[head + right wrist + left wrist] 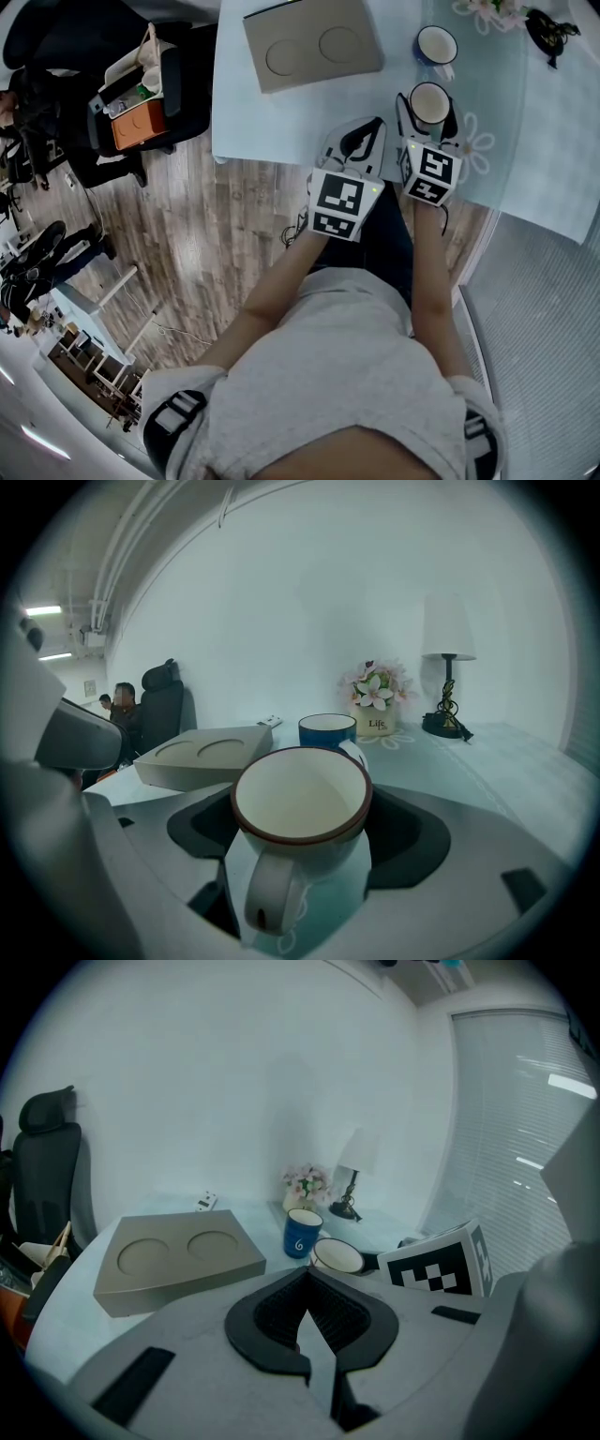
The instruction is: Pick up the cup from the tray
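A white cup [430, 101] with a dark red rim stands between the jaws of my right gripper [428, 106], its handle toward the camera in the right gripper view. The black pads press both sides of the white cup [302, 808], so the right gripper [300, 810] is shut on it. The tan tray [314, 47] with two round hollows lies bare at the far left of the table. A blue cup [436, 45] stands on the table just beyond the white one. My left gripper [373, 127] sits beside the right one, shut on nothing; its left gripper tips [307, 1277] meet.
The pale blue table [525, 141] ends at a near edge by my grippers. A flower pot [377, 705] and a small black lamp [448, 682] stand at the far side. Left of the table are a black chair [42, 1176] and an orange bag [141, 117] on the wooden floor.
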`<move>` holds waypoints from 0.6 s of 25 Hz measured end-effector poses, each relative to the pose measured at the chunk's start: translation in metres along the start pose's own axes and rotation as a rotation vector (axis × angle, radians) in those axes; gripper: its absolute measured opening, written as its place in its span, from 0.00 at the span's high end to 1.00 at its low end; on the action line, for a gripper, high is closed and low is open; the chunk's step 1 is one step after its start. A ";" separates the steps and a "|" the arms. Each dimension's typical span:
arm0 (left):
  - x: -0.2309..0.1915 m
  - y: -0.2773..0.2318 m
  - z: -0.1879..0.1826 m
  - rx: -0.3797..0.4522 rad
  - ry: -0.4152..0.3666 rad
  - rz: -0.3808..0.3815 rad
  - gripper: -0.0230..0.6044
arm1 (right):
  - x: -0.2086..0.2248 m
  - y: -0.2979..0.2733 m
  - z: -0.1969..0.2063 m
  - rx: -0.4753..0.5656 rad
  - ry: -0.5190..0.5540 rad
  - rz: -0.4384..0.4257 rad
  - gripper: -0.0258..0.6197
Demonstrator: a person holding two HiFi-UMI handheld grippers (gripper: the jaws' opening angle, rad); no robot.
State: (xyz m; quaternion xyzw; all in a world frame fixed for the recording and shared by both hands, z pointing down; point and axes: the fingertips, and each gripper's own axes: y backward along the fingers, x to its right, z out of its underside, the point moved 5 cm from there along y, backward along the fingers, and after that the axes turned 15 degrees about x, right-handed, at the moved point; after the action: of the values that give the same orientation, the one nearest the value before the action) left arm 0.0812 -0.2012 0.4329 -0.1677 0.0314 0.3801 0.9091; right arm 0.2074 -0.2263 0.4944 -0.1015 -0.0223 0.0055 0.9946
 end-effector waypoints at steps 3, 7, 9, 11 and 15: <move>-0.004 0.000 -0.002 0.009 0.004 -0.016 0.96 | 0.000 -0.001 0.000 -0.011 -0.003 0.001 0.42; -0.010 0.001 -0.007 0.026 0.009 -0.035 0.96 | 0.000 0.000 -0.004 -0.012 0.005 0.002 0.42; -0.013 0.001 -0.009 0.033 0.010 -0.043 0.96 | -0.001 0.002 -0.011 0.012 0.016 0.004 0.42; -0.015 0.002 -0.012 0.042 0.011 -0.050 0.96 | -0.002 0.006 -0.024 0.045 0.022 0.004 0.42; -0.018 0.005 -0.023 0.076 0.010 -0.060 0.96 | -0.007 0.015 -0.061 0.127 0.036 0.015 0.43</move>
State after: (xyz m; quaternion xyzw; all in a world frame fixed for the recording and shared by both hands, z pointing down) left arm 0.0668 -0.2178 0.4135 -0.1361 0.0452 0.3502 0.9256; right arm 0.2030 -0.2241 0.4315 -0.0384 -0.0032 0.0123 0.9992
